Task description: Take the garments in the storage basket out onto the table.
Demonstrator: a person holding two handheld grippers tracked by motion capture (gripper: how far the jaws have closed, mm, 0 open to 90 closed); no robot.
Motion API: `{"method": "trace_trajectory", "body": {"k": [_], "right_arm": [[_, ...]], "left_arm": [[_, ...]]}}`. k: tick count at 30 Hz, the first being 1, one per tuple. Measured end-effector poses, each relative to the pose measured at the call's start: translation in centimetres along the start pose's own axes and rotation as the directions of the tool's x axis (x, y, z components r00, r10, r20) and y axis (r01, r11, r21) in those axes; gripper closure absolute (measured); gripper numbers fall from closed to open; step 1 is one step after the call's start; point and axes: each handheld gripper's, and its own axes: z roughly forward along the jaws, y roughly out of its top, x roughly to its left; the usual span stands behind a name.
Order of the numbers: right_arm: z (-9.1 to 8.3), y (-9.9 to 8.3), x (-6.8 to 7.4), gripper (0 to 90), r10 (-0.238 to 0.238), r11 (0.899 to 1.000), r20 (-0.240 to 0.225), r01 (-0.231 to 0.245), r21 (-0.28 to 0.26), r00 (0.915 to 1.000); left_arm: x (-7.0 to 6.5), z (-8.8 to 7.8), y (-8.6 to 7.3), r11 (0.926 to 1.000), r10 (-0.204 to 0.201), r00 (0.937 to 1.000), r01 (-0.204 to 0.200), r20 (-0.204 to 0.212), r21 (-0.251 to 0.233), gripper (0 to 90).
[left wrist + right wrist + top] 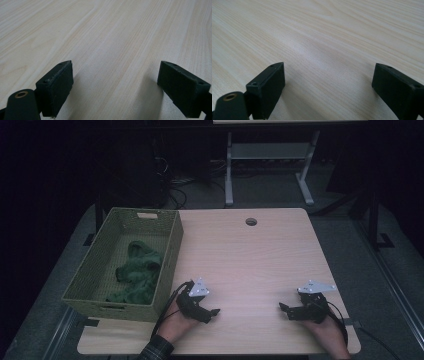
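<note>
Grippers are both parked low at the near edge of the counter (250,255), one in each hand, and neither has anything in it. The left gripper (216,312) sits just right of the basket (102,301), its nose pointing toward the middle of the counter, with the grey plate (199,288) on top and the cable looping back toward the sleeve (156,349). The right gripper (281,307) is over on the other side, near the right edge, pointing back toward the left one, so the two noses face each other with a good stretch of bare wood between them. In the left gripper view the jaws stand wide apart, pads (58,87) angled outward, and all you get between them is pale wood grain. Same deal in the right gripper view: jaws spread wide, pads (268,86) hanging just above the counter, wood and a soft shadow in the gap. Nearest thing to either gripper is the basket, a woven olive-green box along the left side of the counter, reaching from the back left almost to the front edge. Inside it lies a crumpled green cloth (137,272), bunched toward the right wall. Cloth and left gripper are apart, with the basket wall between them. Farther back there's a round hole (251,221) in the counter near the far edge.
</note>
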Motion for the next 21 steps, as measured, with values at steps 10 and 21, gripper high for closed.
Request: {"method": "trace_trajectory", "body": {"k": [10,21], "right_arm": [[0.0,0.0,0.0,10.8,-0.001,1.0,0.0,0.001,0.001,1.0],[-0.01,-0.01,0.02,10.8,0.003,1.0,-0.001,-0.003,0.003,1.0]], "left_arm": [[0.13,-0.13,0.24,0.9997,-0.006,1.0,0.006,-0.007,0.025,13.0],[0.4,-0.55,0.64,0.9996,-0.023,0.9995,0.024,-0.022,0.014,13.3]]}}
